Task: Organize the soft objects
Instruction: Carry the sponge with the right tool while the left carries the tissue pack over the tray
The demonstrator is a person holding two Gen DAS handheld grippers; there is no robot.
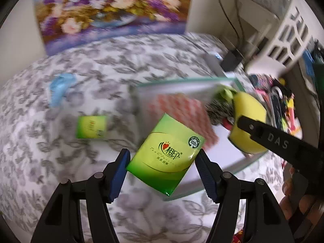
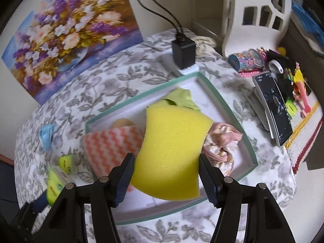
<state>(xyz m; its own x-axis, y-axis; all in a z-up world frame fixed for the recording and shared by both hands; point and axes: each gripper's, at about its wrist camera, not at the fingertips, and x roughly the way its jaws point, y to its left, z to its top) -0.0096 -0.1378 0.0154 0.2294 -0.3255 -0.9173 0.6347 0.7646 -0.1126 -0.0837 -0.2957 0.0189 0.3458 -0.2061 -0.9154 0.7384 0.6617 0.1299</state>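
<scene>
My left gripper (image 1: pixel 163 158) is shut on a green tissue pack (image 1: pixel 168 141), held tilted above the near edge of a white box with a teal rim (image 1: pixel 182 80). My right gripper (image 2: pixel 166 168) is shut on a yellow sponge (image 2: pixel 172 137) over the same box (image 2: pixel 223 103). Inside the box lie a pink zigzag cloth (image 2: pixel 109 143), a green cloth (image 2: pixel 181 99), a pink floral cloth (image 2: pixel 221 141) and a beige round thing (image 2: pixel 121 122). A second green tissue pack (image 1: pixel 91 126) and a light blue soft item (image 1: pixel 60 87) lie on the floral tablecloth to the left of the box.
A flower painting (image 2: pixel 70 32) leans against the wall at the back. A black charger (image 2: pixel 183 52) with cables sits behind the box. To the right of the box stand a phone (image 2: pixel 275 109), tape rolls (image 2: pixel 247 59) and colourful clutter. A white lattice chair back (image 2: pixel 261 10) stands at the back right.
</scene>
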